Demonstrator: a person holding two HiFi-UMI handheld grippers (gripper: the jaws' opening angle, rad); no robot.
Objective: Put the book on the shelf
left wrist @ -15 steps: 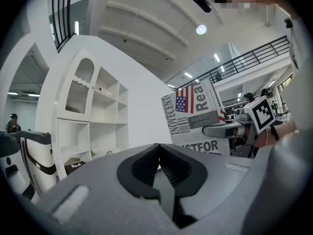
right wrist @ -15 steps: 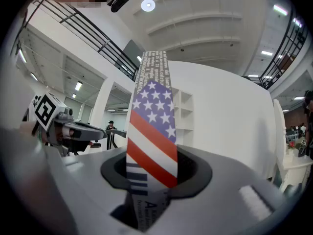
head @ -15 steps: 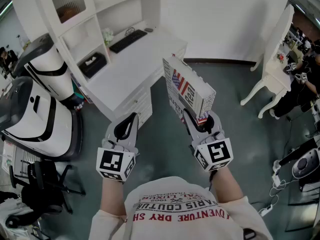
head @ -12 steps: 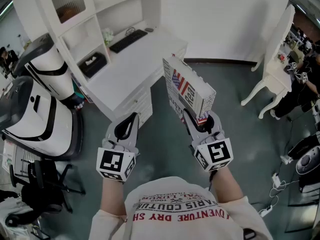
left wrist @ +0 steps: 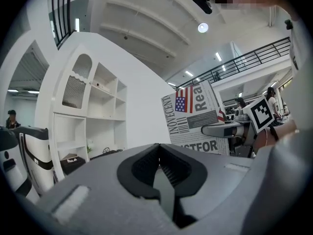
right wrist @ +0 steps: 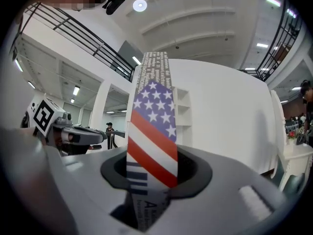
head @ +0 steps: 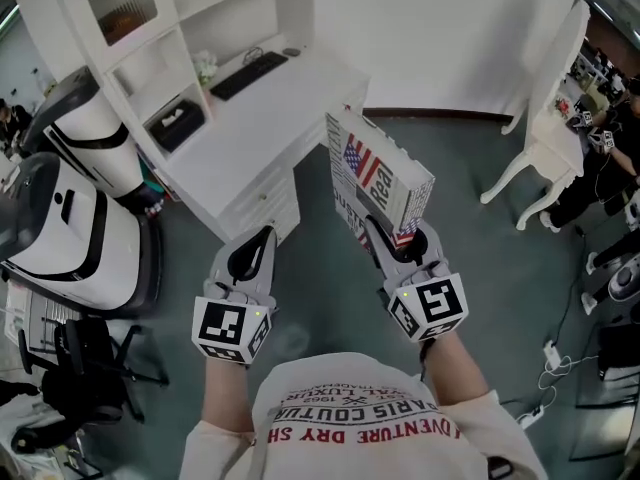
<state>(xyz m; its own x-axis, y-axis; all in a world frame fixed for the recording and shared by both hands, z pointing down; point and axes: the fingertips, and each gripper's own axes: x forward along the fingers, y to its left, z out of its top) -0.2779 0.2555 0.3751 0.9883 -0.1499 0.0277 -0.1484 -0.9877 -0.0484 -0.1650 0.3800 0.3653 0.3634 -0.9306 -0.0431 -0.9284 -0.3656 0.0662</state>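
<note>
One book (head: 378, 190) stands upright out of the right gripper (head: 402, 246), jaws pinching its lower end, long axis pointing up and away. Shelf (head: 235, 18) lies ahead and to the left, well apart; left gripper (head: 250, 256) is nearer it, jaws pressed together, empty.

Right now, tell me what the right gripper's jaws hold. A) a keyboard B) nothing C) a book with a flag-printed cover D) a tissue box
C: the right gripper has its jaws closed on the lower end of the book. The right gripper view shows the book's stars-and-stripes edge standing upright between them.
</note>
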